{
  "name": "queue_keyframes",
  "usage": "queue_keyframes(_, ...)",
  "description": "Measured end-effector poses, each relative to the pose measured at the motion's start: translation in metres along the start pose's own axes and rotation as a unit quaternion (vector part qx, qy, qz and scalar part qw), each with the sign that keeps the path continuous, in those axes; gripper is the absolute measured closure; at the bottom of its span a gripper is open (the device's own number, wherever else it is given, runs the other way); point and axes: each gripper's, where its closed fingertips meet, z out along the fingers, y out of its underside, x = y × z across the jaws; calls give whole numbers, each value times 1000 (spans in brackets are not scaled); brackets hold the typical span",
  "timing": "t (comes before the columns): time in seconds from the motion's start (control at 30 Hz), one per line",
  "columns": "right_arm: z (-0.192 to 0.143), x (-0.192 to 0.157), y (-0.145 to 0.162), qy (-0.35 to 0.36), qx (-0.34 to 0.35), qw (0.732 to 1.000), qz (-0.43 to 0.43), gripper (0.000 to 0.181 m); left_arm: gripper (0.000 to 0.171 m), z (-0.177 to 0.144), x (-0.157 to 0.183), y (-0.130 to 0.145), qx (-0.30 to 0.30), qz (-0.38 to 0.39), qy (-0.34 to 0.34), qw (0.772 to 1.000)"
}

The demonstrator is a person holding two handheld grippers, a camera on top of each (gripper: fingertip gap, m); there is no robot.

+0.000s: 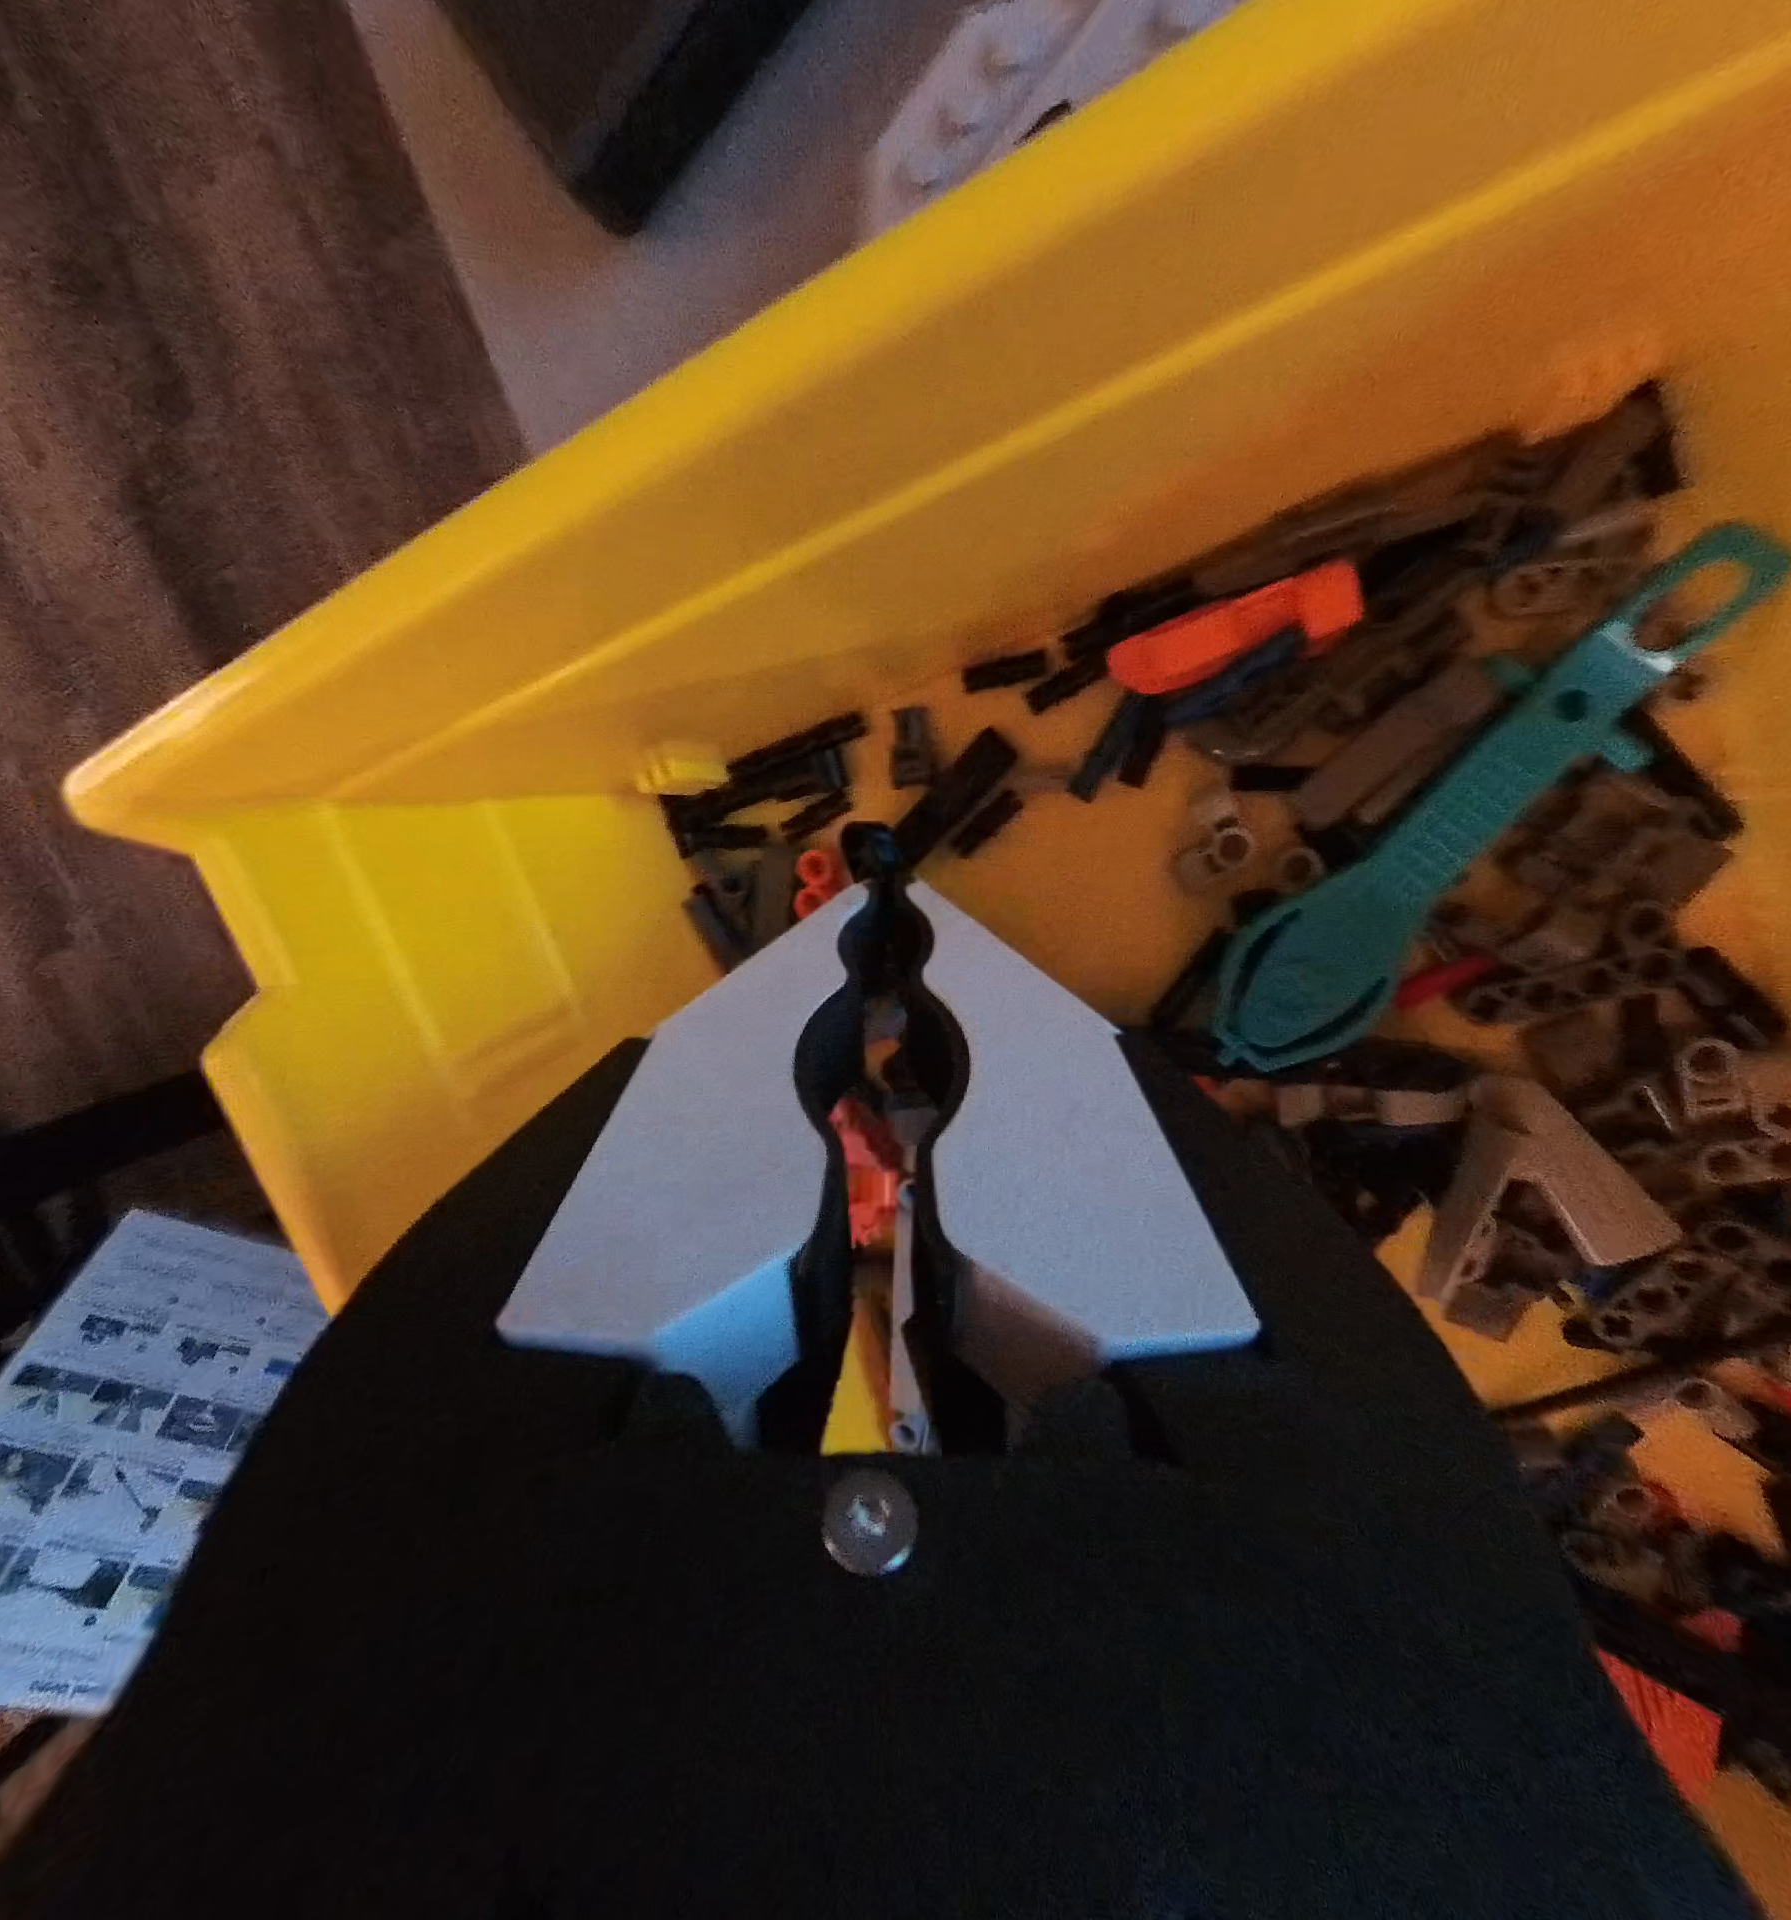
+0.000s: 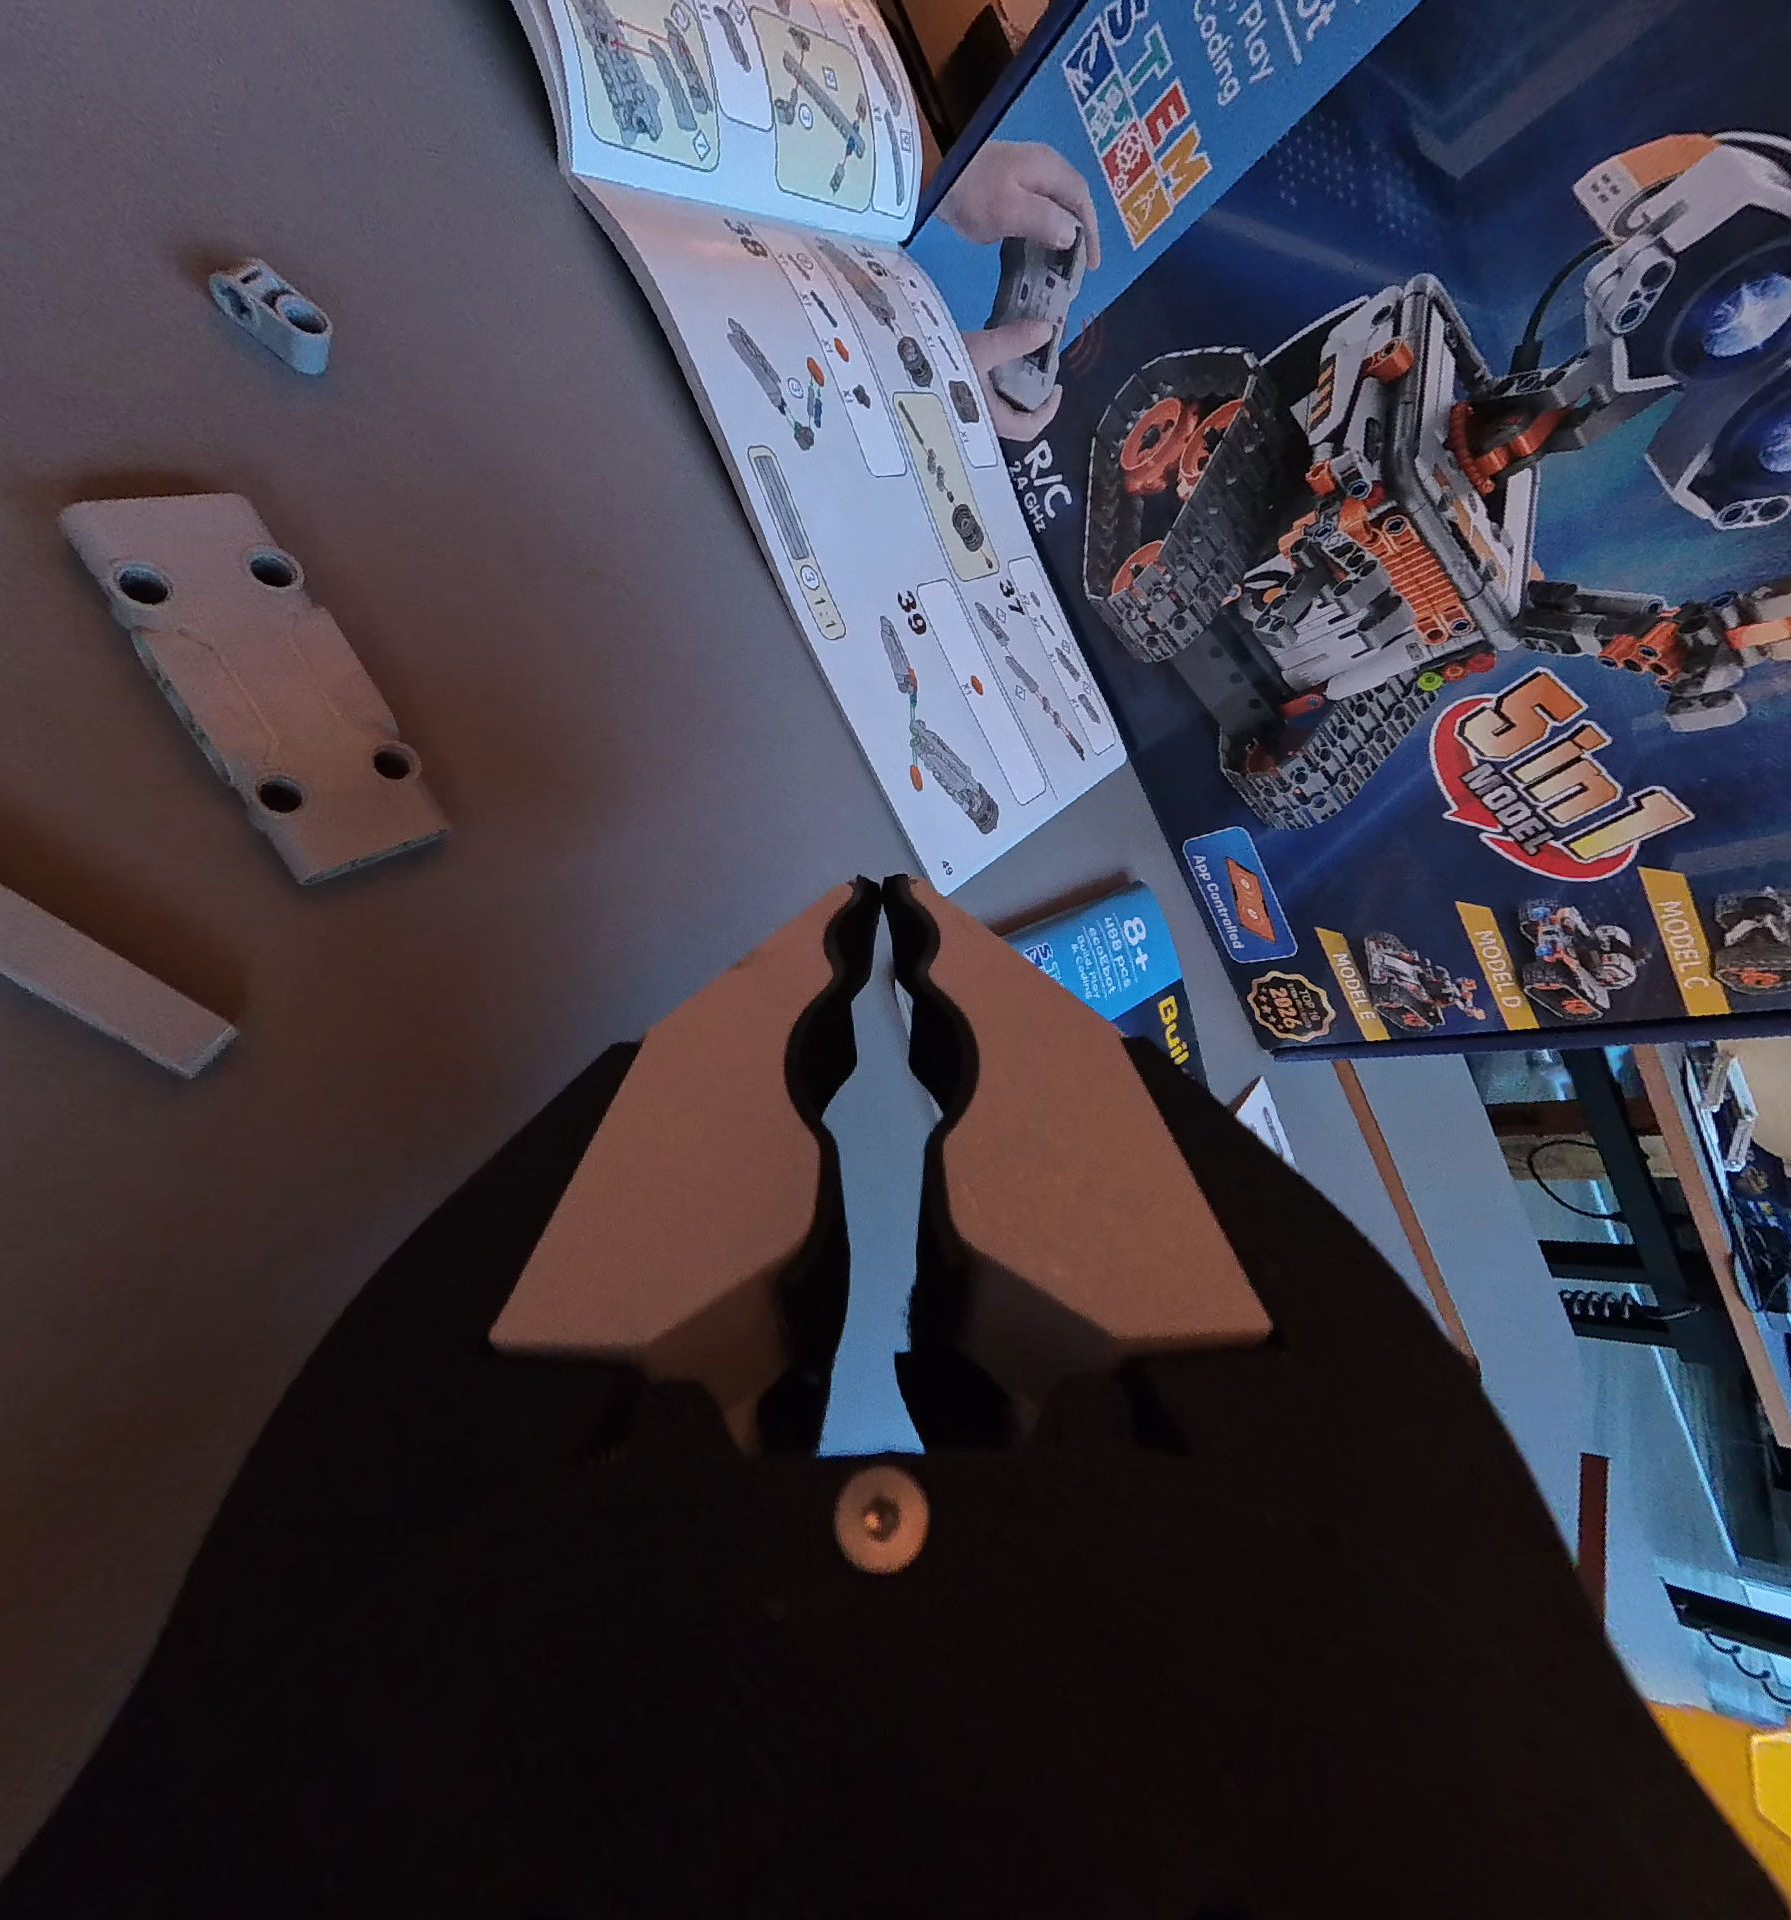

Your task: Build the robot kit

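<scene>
My left gripper [image 1: 875,883] hangs over a yellow bin [image 1: 870,468] of small building pieces. Its fingers are shut, and a small black pin [image 1: 873,847] sticks out from between the tips, above the bin floor. Black pins [image 1: 766,769] and a small orange piece [image 1: 816,878] lie just beyond it. My right gripper [image 2: 880,883] is over a grey table [image 2: 558,727]. Its fingers are shut, with only a sliver of table showing between them and nothing held. A grey plate with four holes [image 2: 247,675], a small grey connector [image 2: 273,317] and a flat grey strip [image 2: 70,966] lie to its left.
In the bin lie a teal tool [image 1: 1442,831], an orange piece [image 1: 1234,623] and a heap of grey and black parts [image 1: 1597,1143]. A printed sheet [image 1: 91,1455] lies outside the bin. An open instruction booklet [image 2: 870,468] and a blue toy box [image 2: 1493,520] lie ahead of the right gripper. Across from one pair of fingers to the other is roughly 65 cm. My left tips are about 50 cm from the small grey connector [image 2: 273,317], my right tips only 12 cm.
</scene>
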Motion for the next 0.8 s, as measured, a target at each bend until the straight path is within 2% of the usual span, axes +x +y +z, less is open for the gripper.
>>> queue_keyframes(0.03,1,0,0,-1,0,1000,1,178,170,0,-4,1,3,-10,-8,1000)
queue_keyframes(0.07,1,-1,0,-3,0,1000,2,178,159,-1,-3,-2,11,-20,-4,1000)
queue_keyframes(0.13,3,-2,0,-5,-2,1000,0,178,152,-4,15,-15,51,-21,47,997)
queue_keyframes(0.17,3,-3,1,-6,-3,1000,-2,178,151,-8,30,-24,76,-9,86,993)
queue_keyframes(0.23,4,-4,1,-7,-6,1000,-5,178,136,-12,58,-36,106,30,149,983)
queue_keyframes(0.27,4,-4,1,-7,-8,1000,-7,178,130,-10,67,-37,109,55,164,979)
queue_keyframes(0.33,4,-4,2,-6,-10,1000,-9,178,125,-5,68,-42,118,84,152,978)
queue_keyframes(0.4,4,-4,3,-6,-11,1000,-8,178,127,0,69,-44,112,79,158,978)
queue_keyframes(0.43,4,-4,4,-6,-13,1000,-7,178,133,2,68,-46,110,71,159,978)
queue_keyframes(0.47,4,-3,5,-6,-14,1000,-6,178,155,4,69,-43,99,68,166,979)
queue_keyframes(0.53,4,-3,6,-5,-15,1000,-5,178,163,4,69,-41,90,53,174,979)
queue_keyframes(0.63,4,-3,7,-7,-16,1000,-3,178,166,4,56,-29,65,24,156,985)
queue_keyframes(0.8,5,-4,8,-8,-19,1000,-5,178,167,1,30,14,11,-21,98,995)
